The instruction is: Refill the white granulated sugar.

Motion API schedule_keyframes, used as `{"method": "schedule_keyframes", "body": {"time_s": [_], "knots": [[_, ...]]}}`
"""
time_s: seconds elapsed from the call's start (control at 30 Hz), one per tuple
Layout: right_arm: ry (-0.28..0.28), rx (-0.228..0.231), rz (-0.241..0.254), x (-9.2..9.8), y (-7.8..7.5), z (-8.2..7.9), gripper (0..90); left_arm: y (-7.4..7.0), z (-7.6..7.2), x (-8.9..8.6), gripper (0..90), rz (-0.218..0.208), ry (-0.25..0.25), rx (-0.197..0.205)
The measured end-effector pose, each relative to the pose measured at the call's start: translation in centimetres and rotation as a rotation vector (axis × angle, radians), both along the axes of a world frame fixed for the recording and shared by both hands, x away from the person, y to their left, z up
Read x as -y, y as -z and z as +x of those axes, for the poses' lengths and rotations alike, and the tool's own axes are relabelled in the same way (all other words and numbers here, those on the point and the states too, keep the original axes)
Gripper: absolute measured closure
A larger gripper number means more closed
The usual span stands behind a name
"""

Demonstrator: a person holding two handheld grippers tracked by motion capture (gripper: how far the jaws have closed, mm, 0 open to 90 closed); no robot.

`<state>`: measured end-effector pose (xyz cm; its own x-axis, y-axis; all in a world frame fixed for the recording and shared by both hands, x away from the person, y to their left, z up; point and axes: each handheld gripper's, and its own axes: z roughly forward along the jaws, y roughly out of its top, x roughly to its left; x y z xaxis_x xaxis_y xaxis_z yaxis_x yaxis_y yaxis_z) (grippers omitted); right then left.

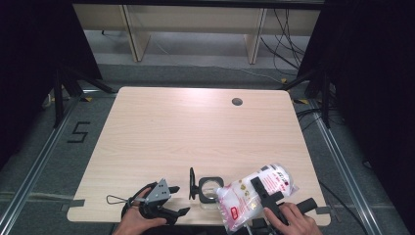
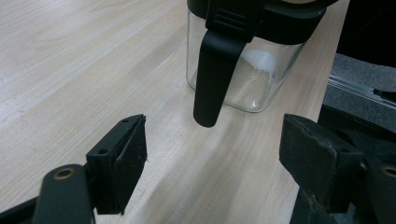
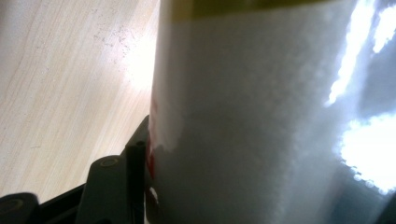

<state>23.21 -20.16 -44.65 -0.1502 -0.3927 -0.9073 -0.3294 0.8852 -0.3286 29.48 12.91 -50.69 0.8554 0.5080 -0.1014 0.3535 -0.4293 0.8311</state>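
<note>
Gripping a clear plastic bag (image 1: 254, 193) of white grains, the right gripper (image 1: 266, 198) sits at the near right edge of the table (image 1: 195, 132), its jaws pressed against the bag's sides. The bag is tilted, its lower end leaning toward the open mouth of a small glass jar (image 1: 209, 191) just beside it. In the right gripper view the bag (image 3: 261, 121) bulges between the jaws, one black jaw flat against its left side. The left gripper (image 1: 169, 200) rests near the table's front edge, to the left of the jar, its jaws spread wide with nothing between them. In the left gripper view the jar (image 2: 243, 70) stands close ahead, a little white powder on its bottom, and its black lid latch (image 2: 215, 79) hangs down the near wall.
</note>
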Motion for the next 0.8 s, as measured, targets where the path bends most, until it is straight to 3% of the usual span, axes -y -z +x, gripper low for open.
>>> {"method": "schedule_keyframes", "body": {"time_s": [0.1, 0.2, 0.4, 0.5, 0.6, 0.67, 0.73, 0.8], "knots": [[0.021, -0.009, 0.017, 0.14, 0.09, -0.06, 41.9, 0.01, 0.0, 0.01, 22.9, 0.0, 0.0, 0.0], [0.009, -0.004, -0.012, 0.2, -0.15, 0.04, 41.9, -0.02, -0.01, -0.01, 22.9, 0.005, -0.004, 0.001], [0.007, 0.002, 0.006, 0.18, -0.25, 0.0, 41.9, 0.03, 0.02, 0.03, 22.9, -0.002, -0.001, -0.001], [0.031, -0.005, -0.073, 0.11, -0.42, -0.06, 42.0, 0.01, 0.02, 0.01, 22.9, 0.002, 0.002, -0.001], [0.02, -0.008, -0.037, 0.12, -0.22, 0.03, 42.1, 0.01, 0.02, 0.0, 22.9, 0.001, 0.001, -0.001], [0.024, 0.0, -0.078, 0.05, -0.62, -0.05, 42.1, 0.03, 0.01, 0.06, 22.9, -0.004, 0.0, -0.001], [0.027, -0.002, -0.01, 0.13, -0.38, -0.06, 42.1, -0.06, -0.01, -0.01, 22.9, 0.014, -0.001, -0.002], [0.032, -0.003, -0.052, 0.1, -0.55, -0.05, 42.2, -0.06, -0.03, 0.0, 22.9, 0.014, 0.0, -0.002]]}}
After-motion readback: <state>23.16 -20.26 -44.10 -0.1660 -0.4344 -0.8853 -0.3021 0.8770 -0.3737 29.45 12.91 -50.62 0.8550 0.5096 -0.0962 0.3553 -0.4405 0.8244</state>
